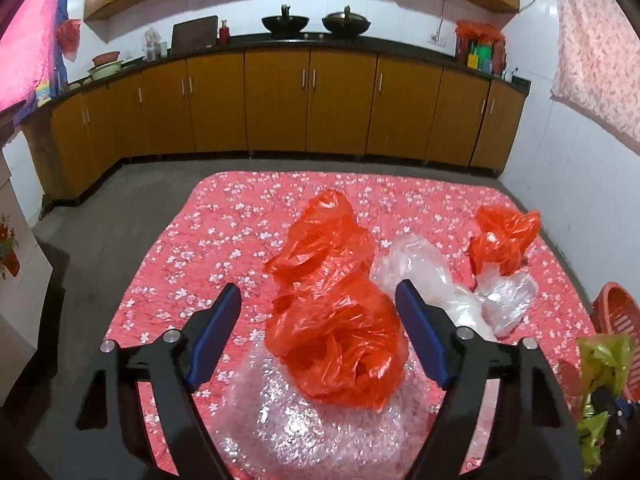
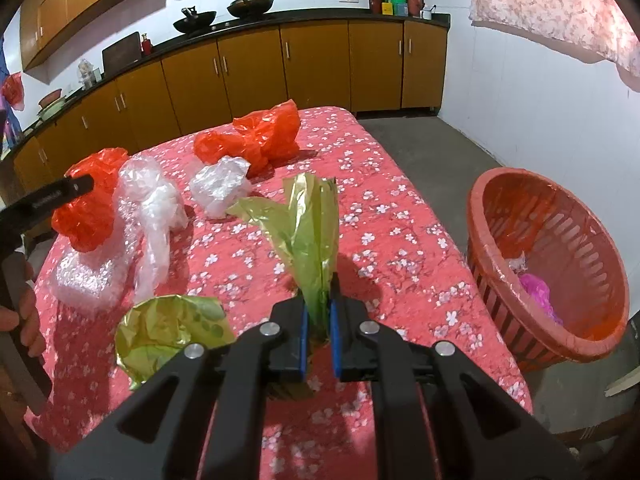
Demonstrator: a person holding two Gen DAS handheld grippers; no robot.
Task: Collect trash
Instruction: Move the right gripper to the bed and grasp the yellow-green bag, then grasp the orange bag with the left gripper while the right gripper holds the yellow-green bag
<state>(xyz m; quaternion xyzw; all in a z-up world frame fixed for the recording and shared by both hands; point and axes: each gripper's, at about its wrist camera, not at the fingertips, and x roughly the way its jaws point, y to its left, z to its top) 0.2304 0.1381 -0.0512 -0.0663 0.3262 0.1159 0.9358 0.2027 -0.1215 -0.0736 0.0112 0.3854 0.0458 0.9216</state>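
In the left wrist view the left gripper tilts downward over the bench, its jaws spread wide on either side of a crumpled orange bag without pressing it. The bag lies on bubble wrap at lower centre. A clear bag sits to the right. Brown cabinets fill the upper frame.

In the right wrist view the right gripper angles down, pinching a green plastic wrapper that stands up at centre. An orange basket stands on the grey floor at right, just beside the floral-covered bench.
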